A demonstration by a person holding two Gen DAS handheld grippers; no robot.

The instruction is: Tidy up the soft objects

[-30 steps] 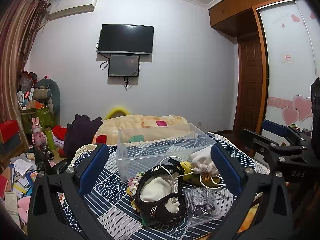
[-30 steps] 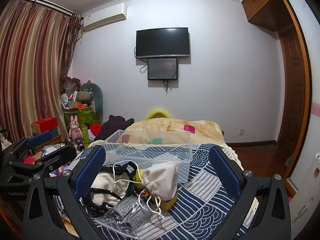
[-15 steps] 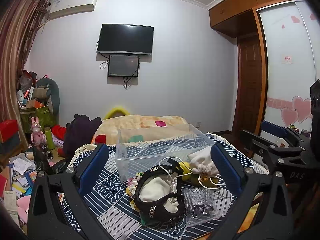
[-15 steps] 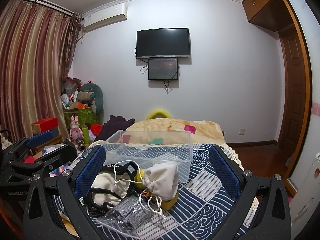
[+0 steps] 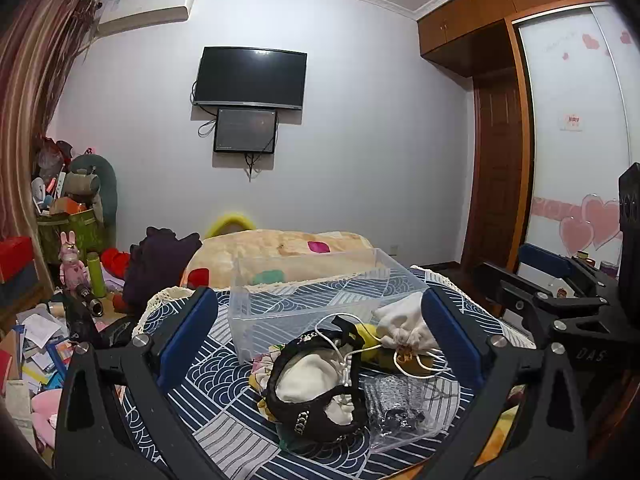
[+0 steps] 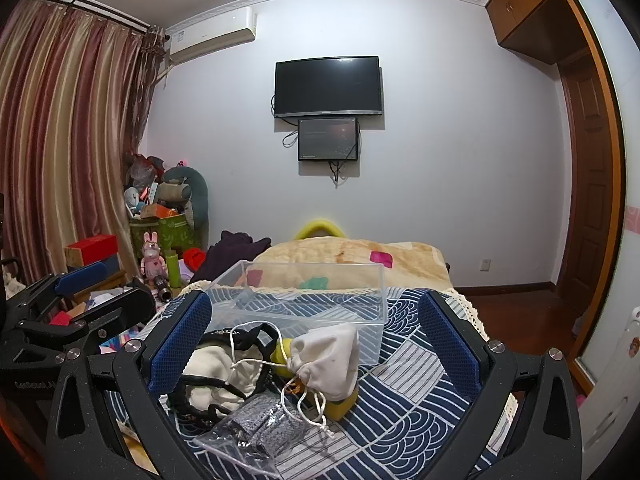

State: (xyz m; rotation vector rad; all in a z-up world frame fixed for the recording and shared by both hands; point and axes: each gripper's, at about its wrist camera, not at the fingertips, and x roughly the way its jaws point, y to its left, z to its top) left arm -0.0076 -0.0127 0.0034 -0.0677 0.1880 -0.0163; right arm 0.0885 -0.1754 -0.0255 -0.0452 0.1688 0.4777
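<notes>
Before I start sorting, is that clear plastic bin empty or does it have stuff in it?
Empty: through the clear bin only the patterned cloth shows.

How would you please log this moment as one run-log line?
left gripper: open, hovering | right gripper: open, hovering | bin: empty | pouch, bra, bag: on cloth, ungrasped

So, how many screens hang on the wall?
2. A large television hangs high on the far wall, and a smaller screen sits directly below it, touching its lower edge. Both are dark.

Blue wave-patterned cloth [image 6: 404, 392], clear bin [image 6: 320, 300], white pouch [image 6: 328, 364], black bag [image 5: 316, 392]
</notes>
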